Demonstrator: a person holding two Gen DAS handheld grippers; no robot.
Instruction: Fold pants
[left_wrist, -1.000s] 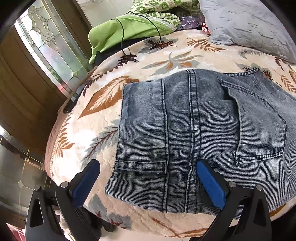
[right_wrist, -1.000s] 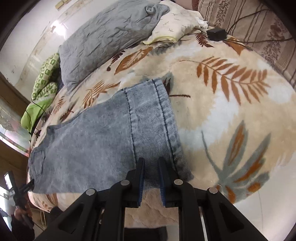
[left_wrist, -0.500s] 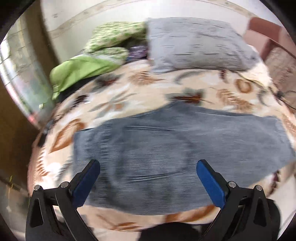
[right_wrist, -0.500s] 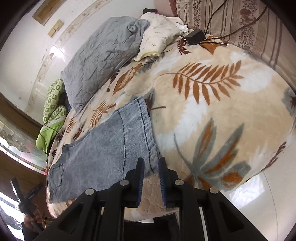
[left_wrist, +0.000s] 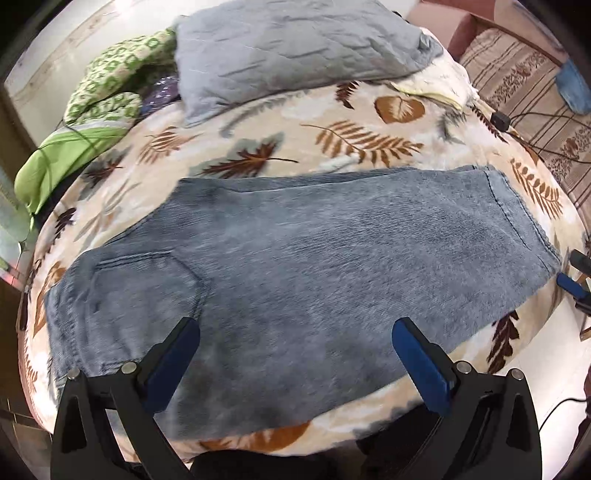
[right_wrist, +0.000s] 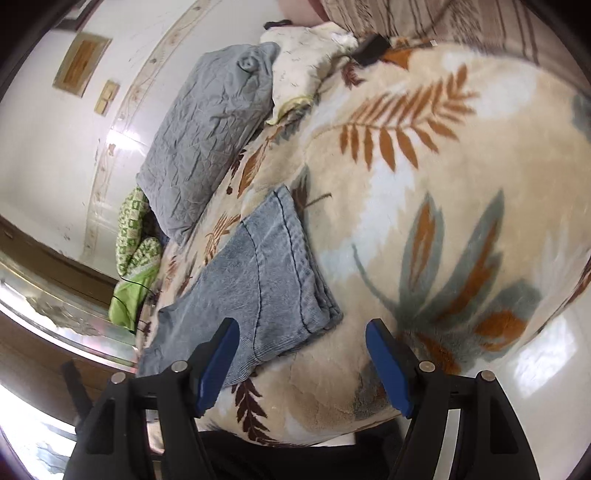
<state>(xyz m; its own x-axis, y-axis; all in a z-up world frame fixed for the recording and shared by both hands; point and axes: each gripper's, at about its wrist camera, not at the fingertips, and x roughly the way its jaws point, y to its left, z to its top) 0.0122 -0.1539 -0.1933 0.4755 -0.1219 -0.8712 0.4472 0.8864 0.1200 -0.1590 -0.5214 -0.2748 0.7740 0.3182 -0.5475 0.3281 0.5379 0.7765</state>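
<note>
The pants (left_wrist: 295, 266) lie flat on the blanket (left_wrist: 369, 122) beyond both wide-open, empty tongs, left (left_wrist: 291, 365) and right (right_wrist: 303, 365).

The left camera looks down over the near edge of the bed (left_wrist: 369, 122) toward the pillow (left_wrist: 295, 48). The right camera sits by the bed's right corner, tilted. Both see the jeans (left_wrist: 295, 266) (right_wrist: 266, 280).

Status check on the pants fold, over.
Left gripper open, right gripper open, both empty. Jeans flat on blanket, folded lengthwise. Nothing blocking.
</note>
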